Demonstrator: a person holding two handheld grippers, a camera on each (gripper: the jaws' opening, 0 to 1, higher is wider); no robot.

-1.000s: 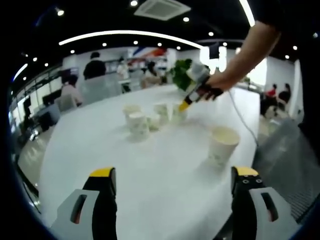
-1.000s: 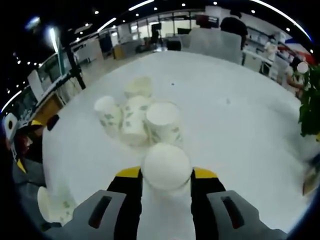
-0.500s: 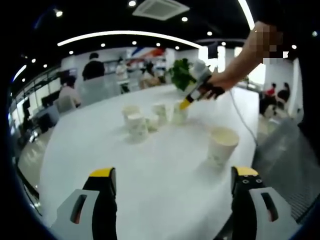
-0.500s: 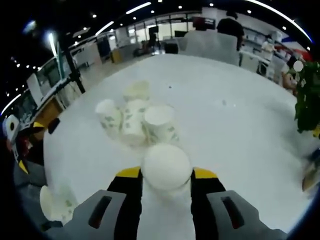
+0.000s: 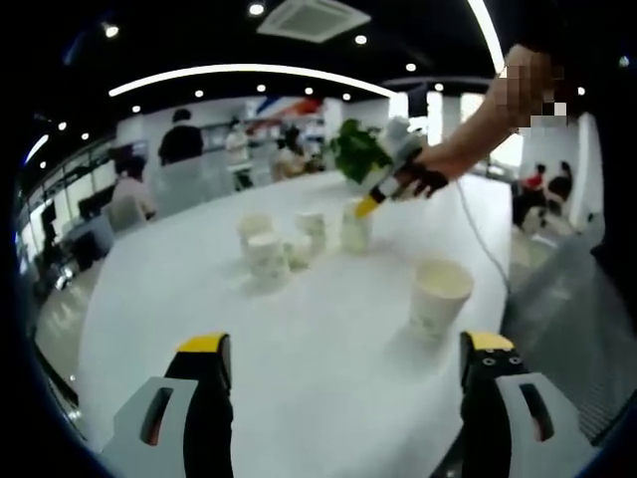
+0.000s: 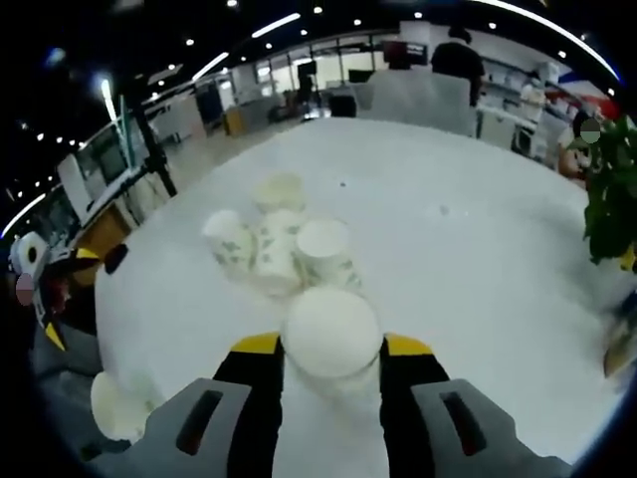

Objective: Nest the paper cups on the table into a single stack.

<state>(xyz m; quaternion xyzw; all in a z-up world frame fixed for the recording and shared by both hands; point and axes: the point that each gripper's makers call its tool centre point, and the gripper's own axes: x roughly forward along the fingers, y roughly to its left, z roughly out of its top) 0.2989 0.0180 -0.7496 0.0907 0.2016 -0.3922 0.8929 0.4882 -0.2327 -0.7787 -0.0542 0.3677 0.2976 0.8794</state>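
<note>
My right gripper [image 6: 331,351] is shut on a white paper cup [image 6: 330,324], held above the white table [image 6: 478,259]. Just beyond it stand several leaf-printed paper cups [image 6: 277,247] in a tight cluster. In the left gripper view the same cluster [image 5: 273,246] sits mid-table, and the right gripper [image 5: 390,181], in a person's hand, holds its cup [image 5: 355,227] to the cluster's right. A lone cup [image 5: 439,297] stands upright ahead of my left gripper [image 5: 345,349], which is open with nothing between its jaws. That lone cup [image 6: 117,406] also shows at the right gripper view's lower left.
A green plant [image 5: 353,149] stands at the table's far side, also seen as the plant [image 6: 607,189] at the right edge. A cable [image 5: 483,234] trails over the table near its right edge. People and chairs are in the background beyond the table.
The right gripper has risen with its cup, so the cluster looks smaller and farther below. The left gripper stays open and has barely shifted.
</note>
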